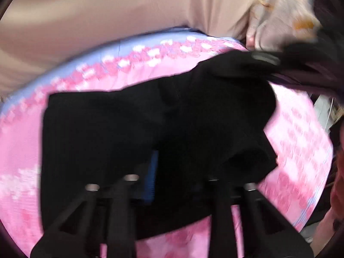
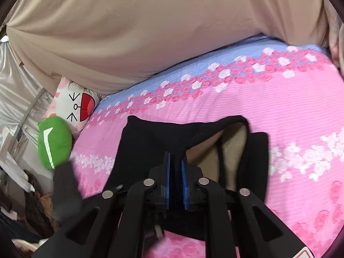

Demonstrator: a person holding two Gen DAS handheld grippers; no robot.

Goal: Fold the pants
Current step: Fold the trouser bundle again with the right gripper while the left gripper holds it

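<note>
Black pants (image 1: 129, 133) lie on a pink flowered bedspread (image 1: 19, 142). In the left wrist view the cloth is bunched up over my left gripper (image 1: 172, 178); one blue pad (image 1: 153, 176) shows and the other is hidden under black cloth. The right gripper (image 1: 266, 57) is seen at the upper right, pinching a raised part of the pants. In the right wrist view my right gripper (image 2: 175, 172) is shut, its blue pads (image 2: 168, 172) clamping a fold of the pants (image 2: 150, 142). A tan lining (image 2: 228, 150) shows inside the pants' opening.
A tan curtain or sheet (image 2: 150, 32) hangs behind the bed. A white cartoon-face pillow (image 2: 73, 103) and a green cushion (image 2: 54, 142) sit at the bed's left edge. Clutter (image 2: 25, 193) lies beyond that edge. A pale patterned cloth (image 1: 283, 15) is at the upper right.
</note>
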